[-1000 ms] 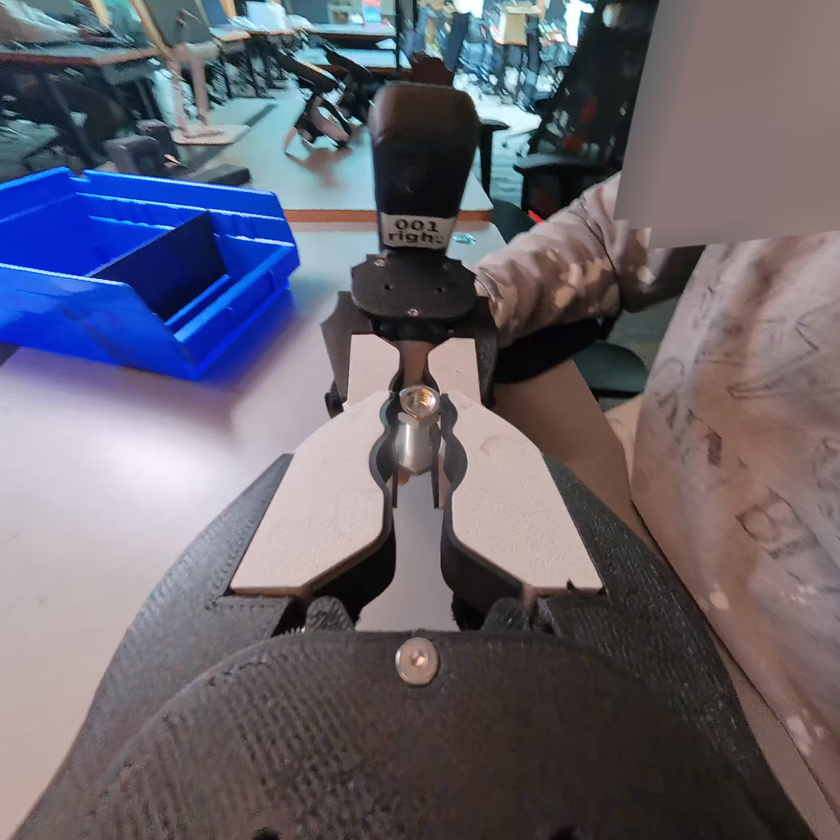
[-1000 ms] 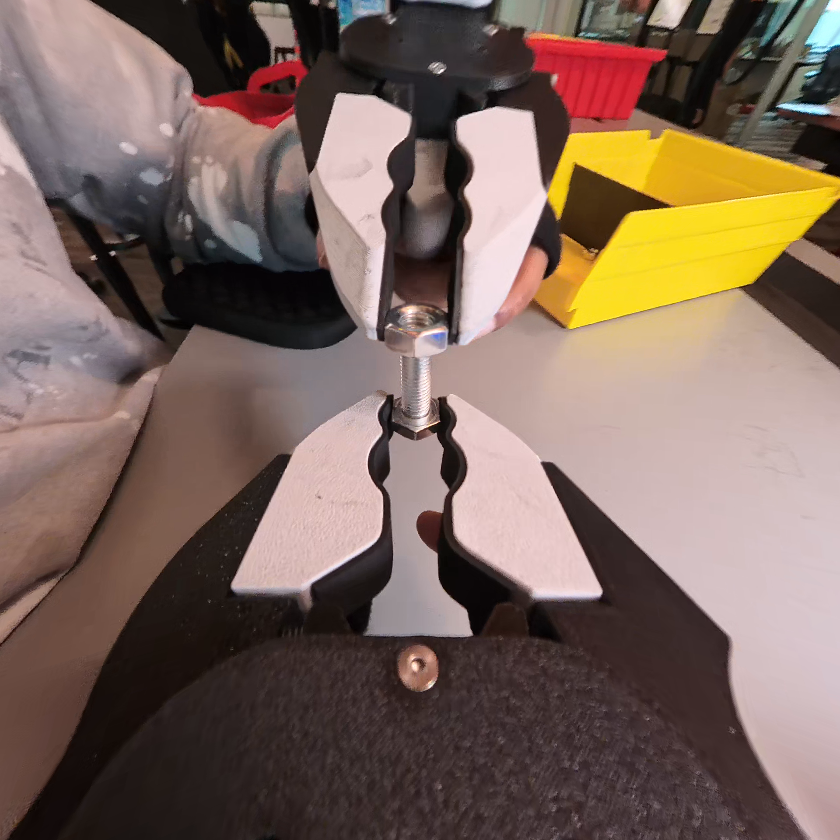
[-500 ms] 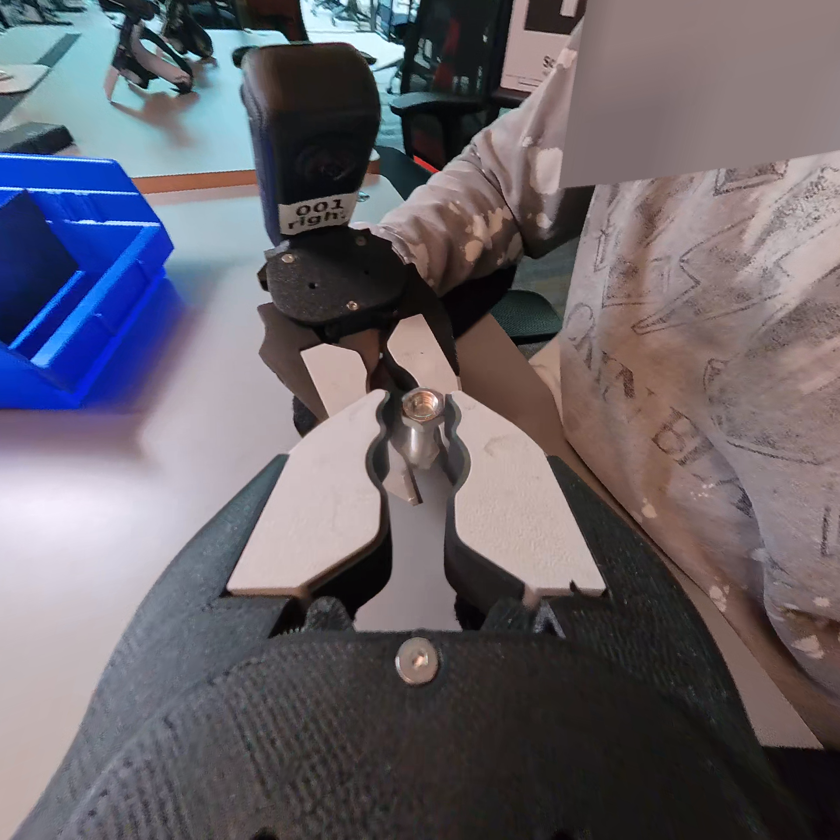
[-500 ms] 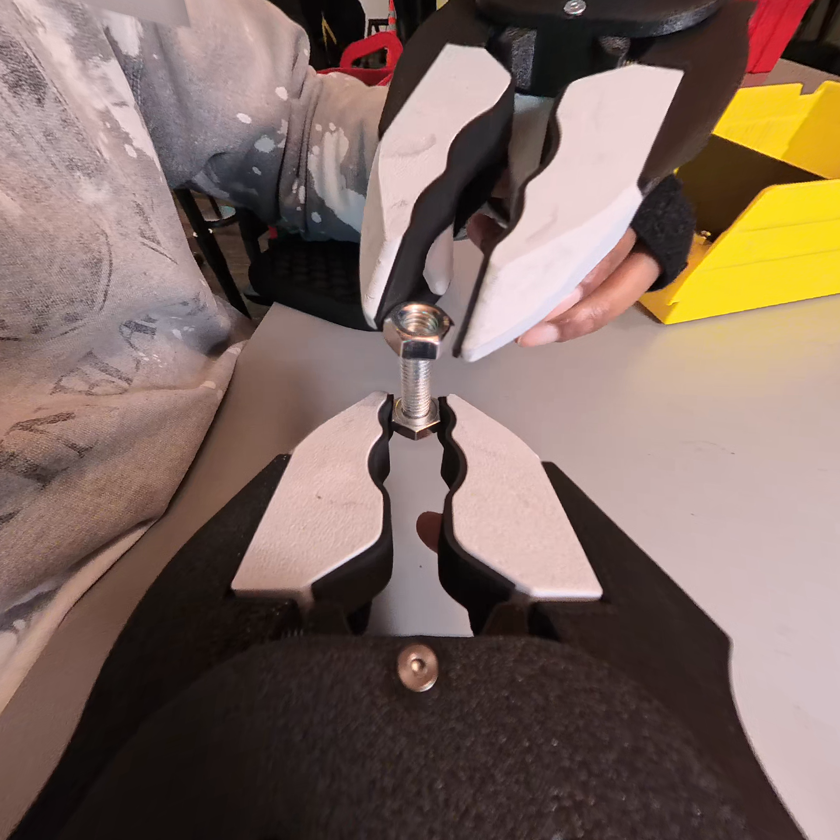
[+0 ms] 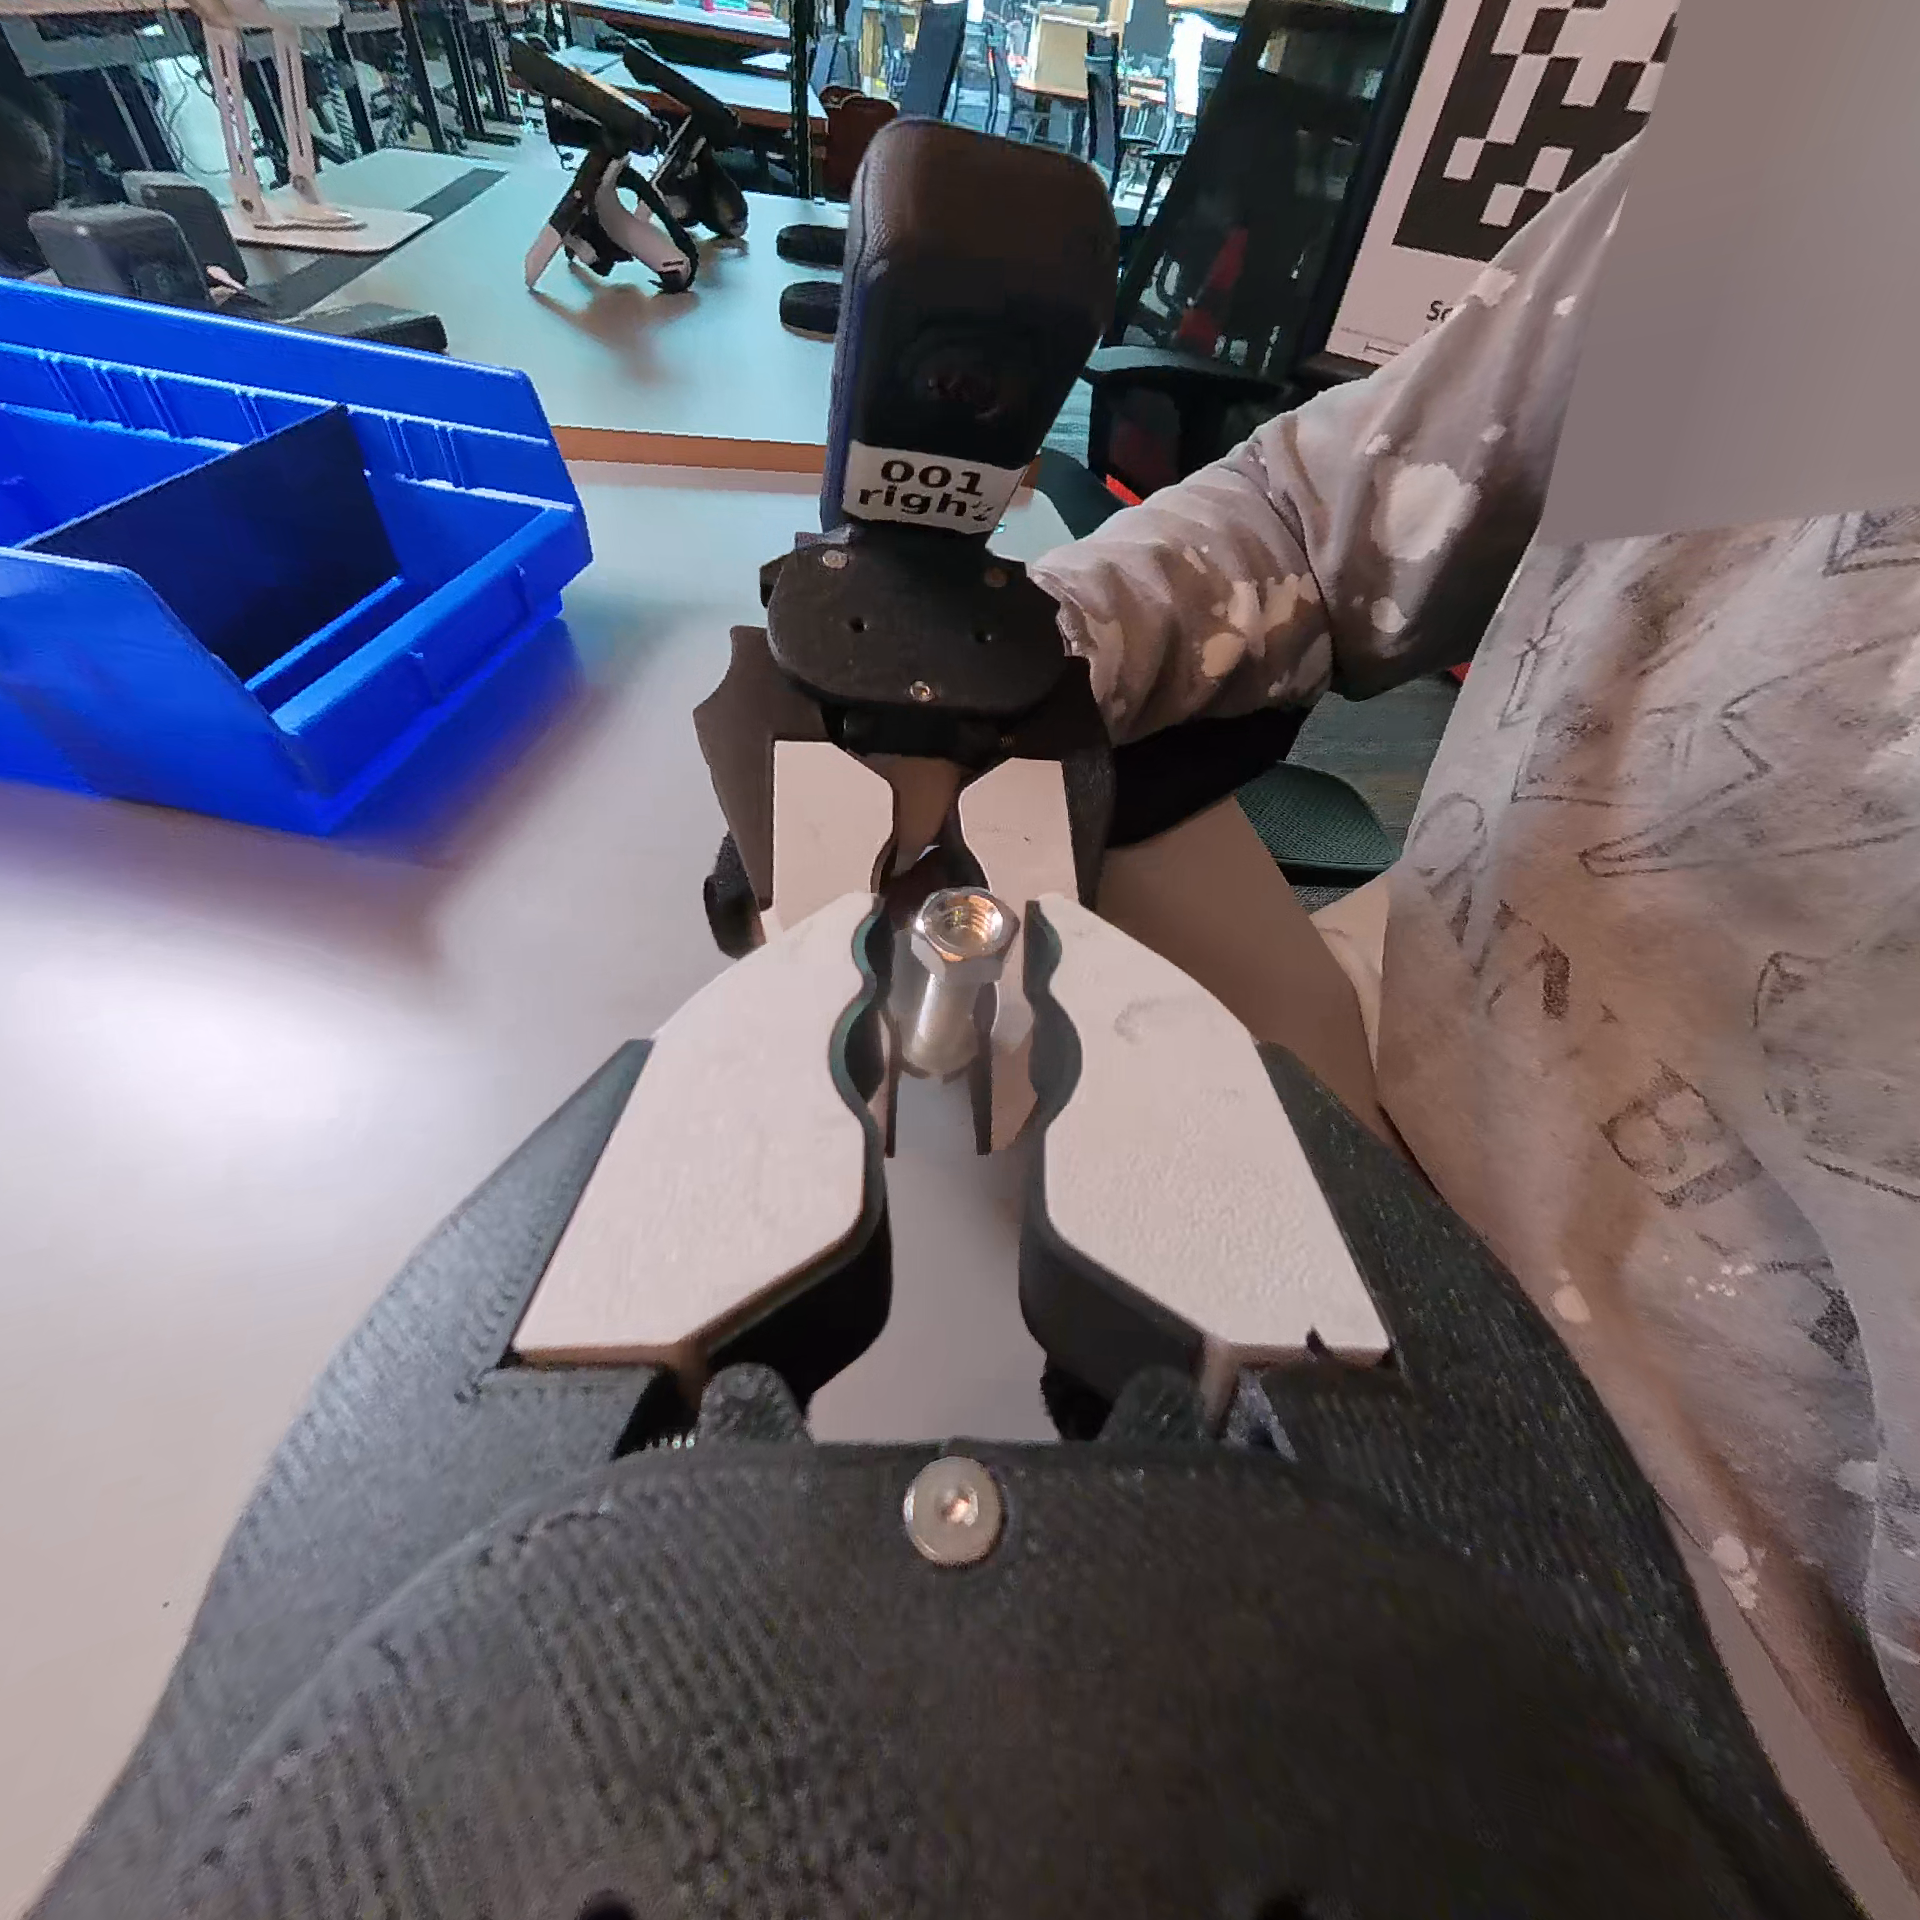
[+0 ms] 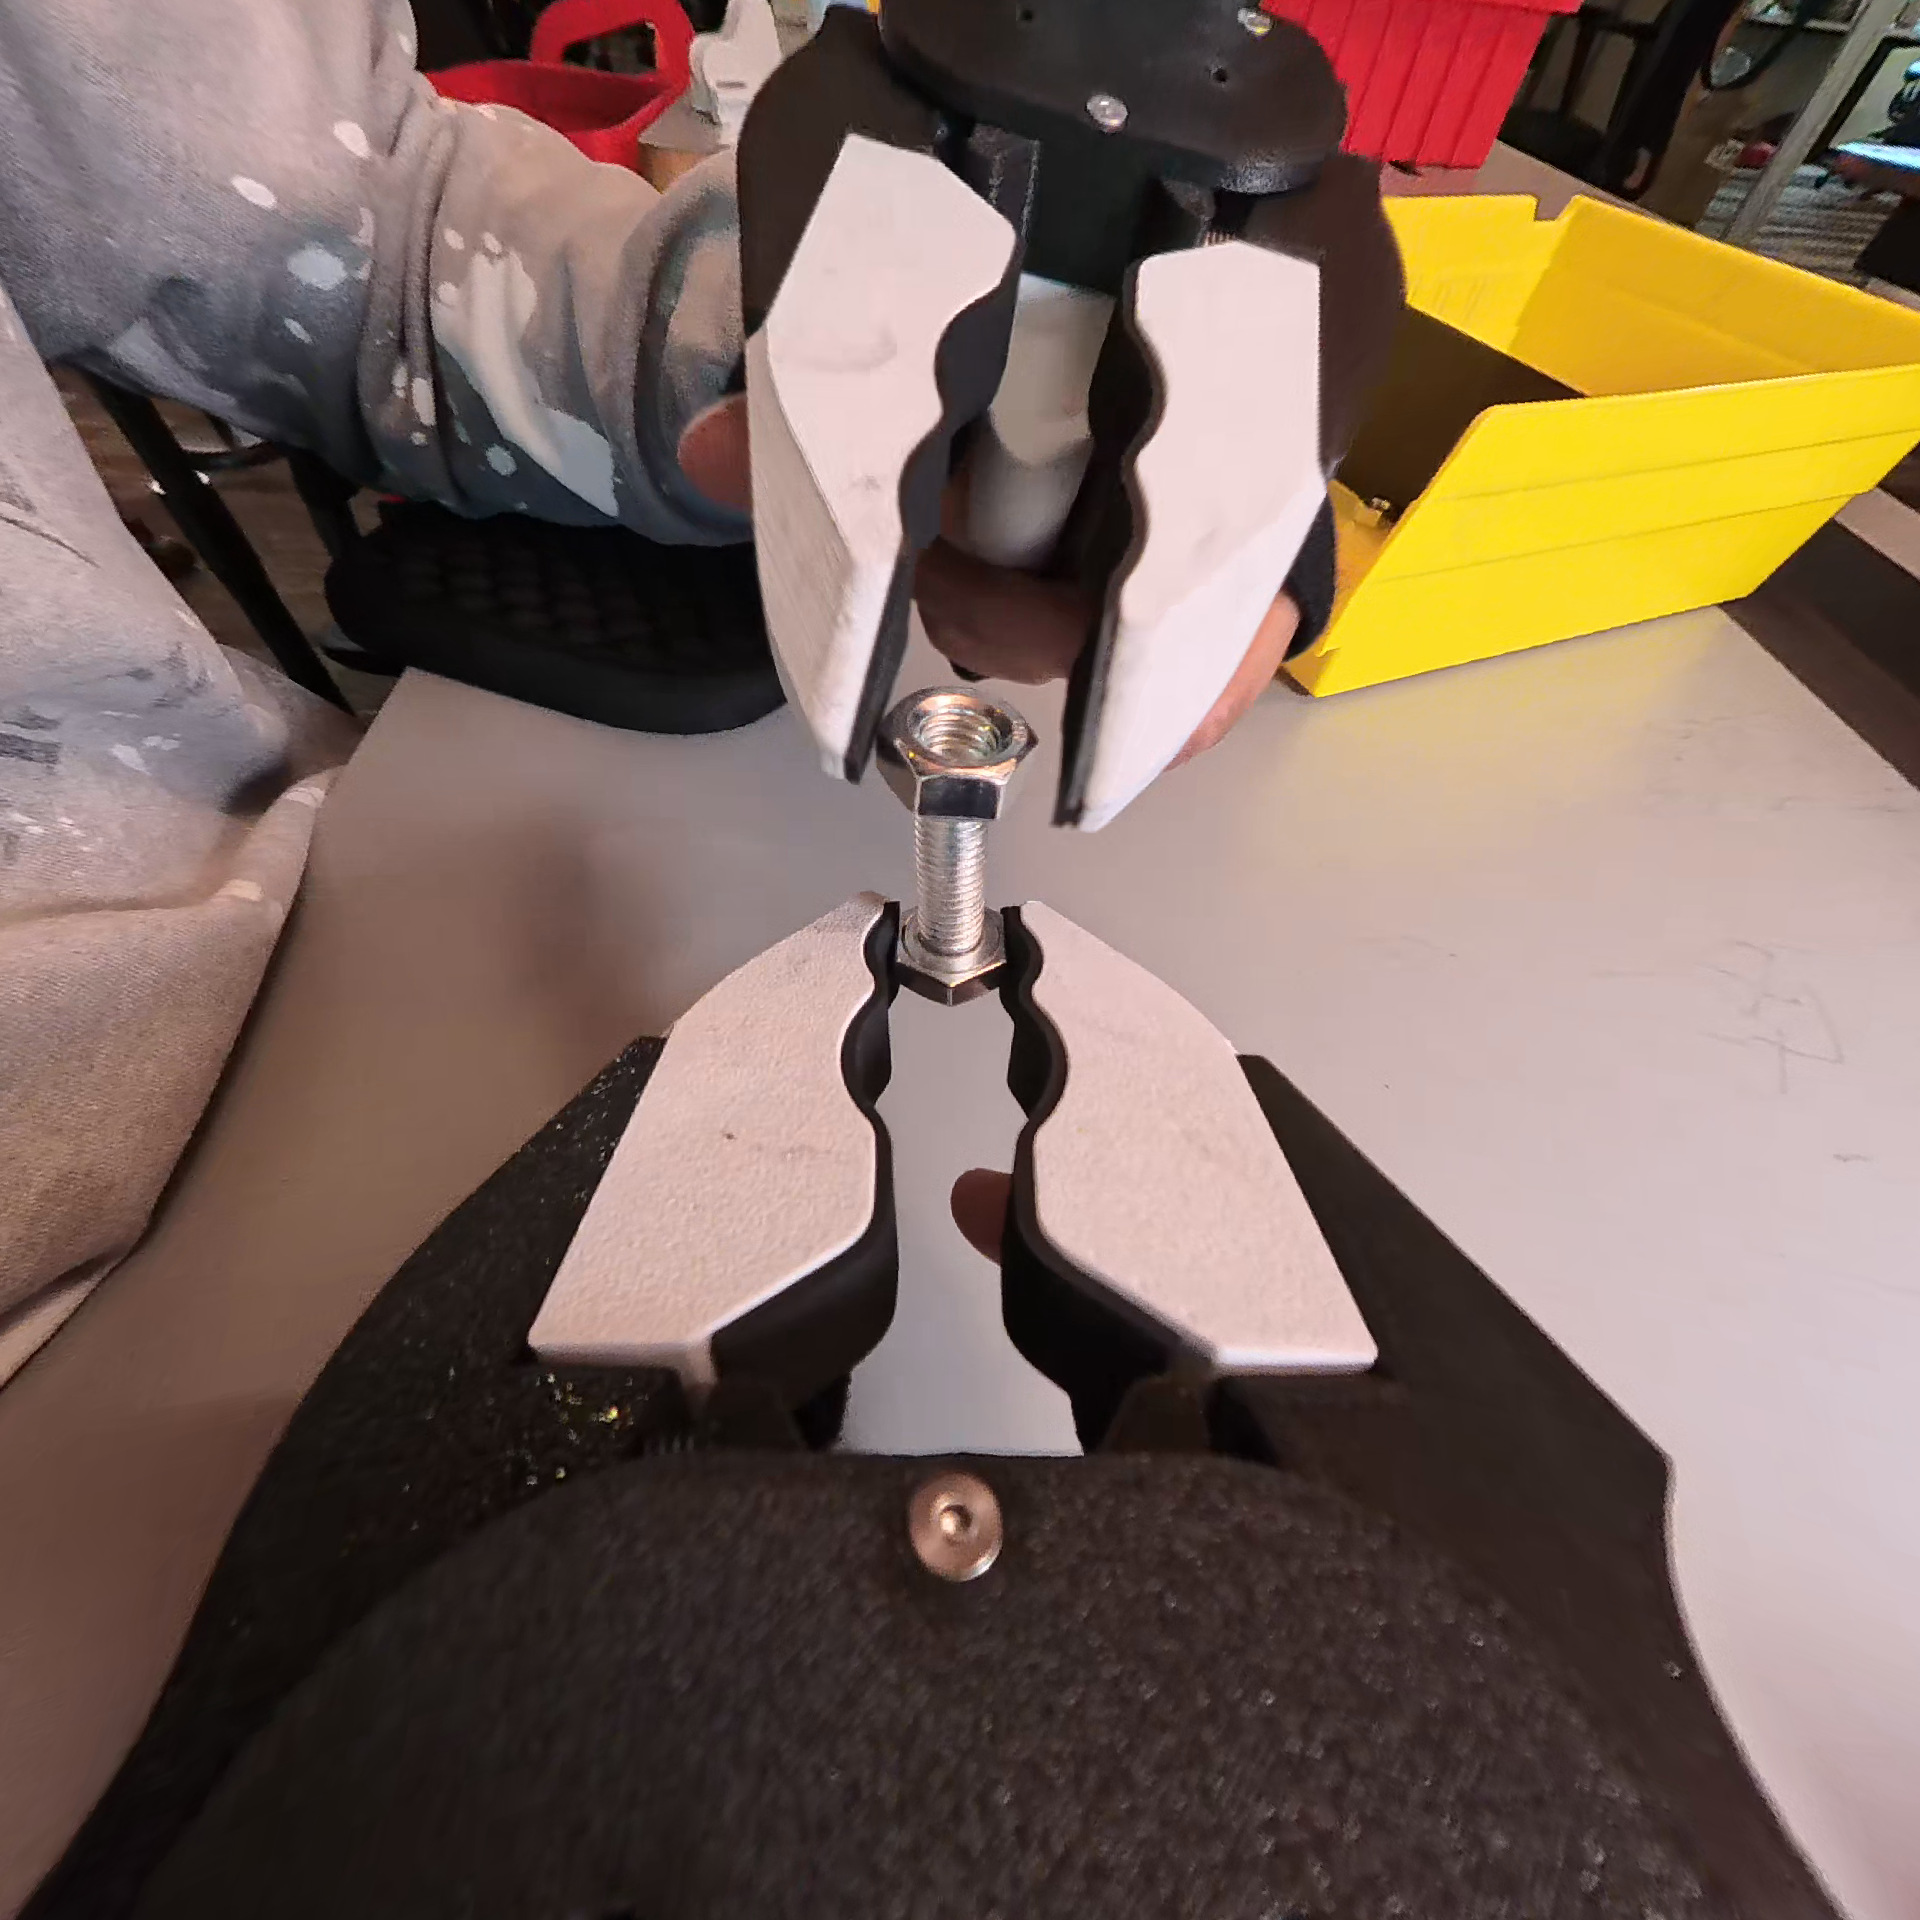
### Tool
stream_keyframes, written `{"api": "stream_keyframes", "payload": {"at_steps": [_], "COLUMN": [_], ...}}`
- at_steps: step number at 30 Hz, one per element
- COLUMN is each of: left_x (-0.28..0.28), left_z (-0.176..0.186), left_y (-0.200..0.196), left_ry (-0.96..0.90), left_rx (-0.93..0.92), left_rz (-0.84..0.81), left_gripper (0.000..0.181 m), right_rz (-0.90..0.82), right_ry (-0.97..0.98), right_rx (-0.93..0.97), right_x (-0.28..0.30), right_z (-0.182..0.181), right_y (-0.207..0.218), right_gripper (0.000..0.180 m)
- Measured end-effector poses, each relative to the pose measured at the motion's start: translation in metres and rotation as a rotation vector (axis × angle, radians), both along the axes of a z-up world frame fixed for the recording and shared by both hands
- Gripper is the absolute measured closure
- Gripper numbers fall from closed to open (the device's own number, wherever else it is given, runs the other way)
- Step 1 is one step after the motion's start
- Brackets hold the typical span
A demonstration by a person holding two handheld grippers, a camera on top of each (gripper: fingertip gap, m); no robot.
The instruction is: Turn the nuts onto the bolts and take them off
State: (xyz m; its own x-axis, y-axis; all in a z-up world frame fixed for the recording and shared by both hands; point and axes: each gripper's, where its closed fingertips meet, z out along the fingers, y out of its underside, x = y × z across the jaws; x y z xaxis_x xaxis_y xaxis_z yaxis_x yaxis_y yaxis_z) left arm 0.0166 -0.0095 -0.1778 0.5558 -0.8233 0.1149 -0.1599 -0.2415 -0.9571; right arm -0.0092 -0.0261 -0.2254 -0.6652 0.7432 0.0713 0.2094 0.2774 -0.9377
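The right gripper clamps the bolt by its head; the left gripper stands slightly parted around the nut at the bolt's tip. Barely threaded and loosely held, the nut could drop to the surface.

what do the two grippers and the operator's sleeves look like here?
Both grippers, left gripper and right gripper, have textured black printed bodies, flat white fingers with wavy black inner pads and a silver screw at the base. The sleeves are grey with white splotches.
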Motion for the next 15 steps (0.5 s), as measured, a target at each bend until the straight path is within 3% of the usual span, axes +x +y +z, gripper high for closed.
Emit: {"api": "stream_keyframes", "payload": {"at_steps": [5, 15], "left_x": [0.002, -0.016], "left_z": [-0.003, 0.004], "left_y": [0.002, 0.030], "left_ry": [0.045, 0.083], "left_rx": [0.023, 0.095], "left_rz": [0.016, 0.282], "left_gripper": [0.161, 0.161], "right_rz": [-0.015, -0.231], "right_ry": [-0.007, 0.027], "right_rx": [-0.006, -0.022], "right_x": [-0.001, -0.018], "right_z": [-0.001, 0.007], "right_y": [0.002, 0.033], "right_gripper": [0.161, 0.161]}}
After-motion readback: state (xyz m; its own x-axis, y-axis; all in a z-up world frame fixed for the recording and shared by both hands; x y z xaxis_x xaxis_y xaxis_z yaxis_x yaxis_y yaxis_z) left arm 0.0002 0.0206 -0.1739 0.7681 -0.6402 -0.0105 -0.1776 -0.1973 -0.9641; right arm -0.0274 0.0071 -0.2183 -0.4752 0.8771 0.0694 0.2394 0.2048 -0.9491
